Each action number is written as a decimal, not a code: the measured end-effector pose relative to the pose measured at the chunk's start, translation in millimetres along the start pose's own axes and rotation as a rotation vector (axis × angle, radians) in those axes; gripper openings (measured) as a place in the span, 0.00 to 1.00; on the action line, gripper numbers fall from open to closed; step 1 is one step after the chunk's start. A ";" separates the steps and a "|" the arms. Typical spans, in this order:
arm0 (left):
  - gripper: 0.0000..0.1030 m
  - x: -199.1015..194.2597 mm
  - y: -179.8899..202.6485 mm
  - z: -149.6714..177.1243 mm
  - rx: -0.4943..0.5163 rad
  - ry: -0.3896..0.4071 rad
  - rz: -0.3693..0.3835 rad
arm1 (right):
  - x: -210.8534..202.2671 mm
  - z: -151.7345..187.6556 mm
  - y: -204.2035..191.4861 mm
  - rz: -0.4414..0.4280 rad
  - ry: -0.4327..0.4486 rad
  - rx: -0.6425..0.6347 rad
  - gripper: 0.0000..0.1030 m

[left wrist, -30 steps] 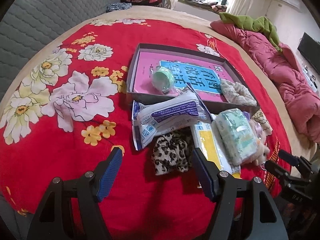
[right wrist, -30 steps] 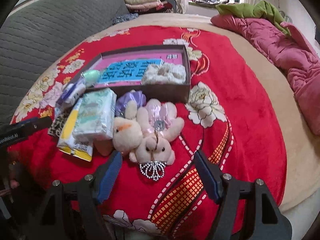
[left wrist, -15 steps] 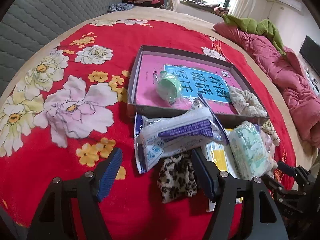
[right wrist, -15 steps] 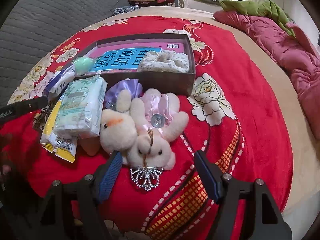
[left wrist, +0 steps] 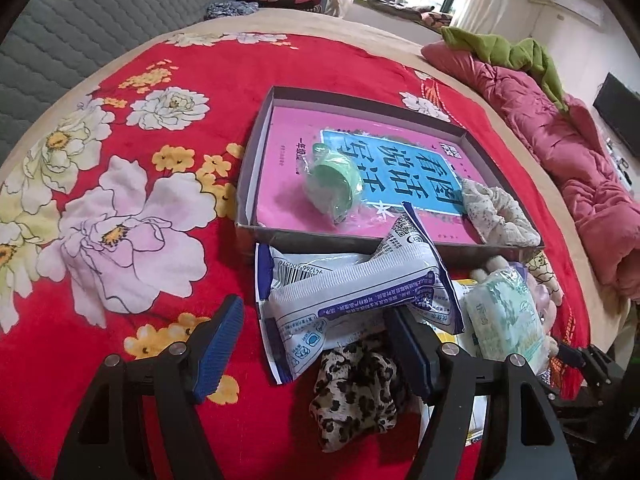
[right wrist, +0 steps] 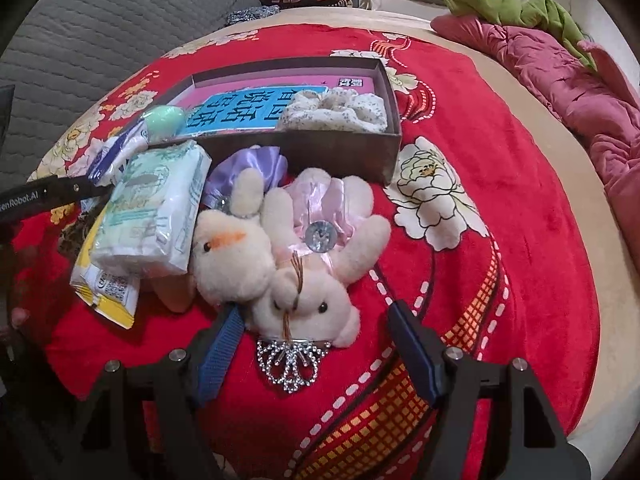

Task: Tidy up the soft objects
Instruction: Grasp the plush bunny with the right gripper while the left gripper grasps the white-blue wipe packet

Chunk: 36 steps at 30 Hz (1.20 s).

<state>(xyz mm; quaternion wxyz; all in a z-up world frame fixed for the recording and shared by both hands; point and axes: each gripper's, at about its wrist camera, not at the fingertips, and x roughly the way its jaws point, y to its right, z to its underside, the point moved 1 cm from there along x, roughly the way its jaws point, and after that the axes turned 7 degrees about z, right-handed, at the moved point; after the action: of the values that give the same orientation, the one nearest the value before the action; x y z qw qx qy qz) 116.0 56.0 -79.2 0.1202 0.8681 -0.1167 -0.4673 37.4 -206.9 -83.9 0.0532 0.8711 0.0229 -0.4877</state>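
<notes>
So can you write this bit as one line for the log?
left claw: open, over white-and-purple plastic packet | right claw: open, around cream plush bunny | shallow brown cardboard box: holds floral scrunchie

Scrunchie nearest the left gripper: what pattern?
Leopard print, tan with dark brown spots. The scrunchie shows best in the left wrist view.

both wrist views look forward along spread fingers, low and near over the red blanket (left wrist: 168,60). the left faces the box (left wrist: 256,184) ahead; the right sees it further ahead-left. both share the tissue pack (right wrist: 156,212).
</notes>
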 end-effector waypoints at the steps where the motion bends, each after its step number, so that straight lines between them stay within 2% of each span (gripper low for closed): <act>1: 0.73 0.2 -0.5 0.3 0.002 0.000 0.007 | 0.7 0.0 -0.4 0.004 0.002 -0.001 0.71; 6: 0.73 3.9 -3.4 -1.2 0.008 -0.007 0.058 | 3.9 0.0 -1.2 0.007 0.011 -0.008 0.70; 8: 0.73 4.4 -3.7 -1.0 0.005 -0.008 0.073 | 2.8 0.0 -2.0 0.012 0.022 -0.016 0.51; 11: 0.66 2.7 -0.8 -0.5 0.021 0.001 0.092 | -2.8 -1.6 -0.8 0.010 0.051 -0.017 0.42; 16: 0.56 0.8 0.4 -0.3 0.015 0.006 0.147 | -12.7 -3.4 8.2 -0.006 0.094 0.006 0.41; 18: 0.47 -1.0 0.7 -0.3 0.019 0.013 0.156 | -13.5 -3.4 10.4 -0.009 0.094 0.010 0.41; 22: 0.37 -5.9 -0.5 -0.5 0.009 0.031 0.186 | -15.2 -3.2 11.6 -0.015 0.097 0.013 0.41; 23: 0.26 -6.7 -1.7 -0.7 0.003 0.034 0.191 | -15.1 -3.2 11.8 -0.014 0.097 0.012 0.41; 25: 0.21 -9.4 -5.3 -0.9 -0.017 0.047 0.208 | -15.4 -3.3 11.6 -0.015 0.099 0.012 0.41; 26: 0.16 -9.4 -6.0 -0.9 -0.020 0.043 0.217 | -15.7 -3.3 11.7 -0.015 0.100 0.012 0.41; 36: 0.08 -16.6 1.3 1.5 0.004 0.059 0.194 | -21.6 -3.4 11.9 -0.017 0.121 0.015 0.41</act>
<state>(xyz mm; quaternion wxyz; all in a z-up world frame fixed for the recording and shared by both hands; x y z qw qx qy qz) 105.7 59.8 -66.6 0.1665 0.8663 -0.1976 -0.4275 30.1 -218.1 -62.9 0.0411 0.8992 0.0297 -0.4347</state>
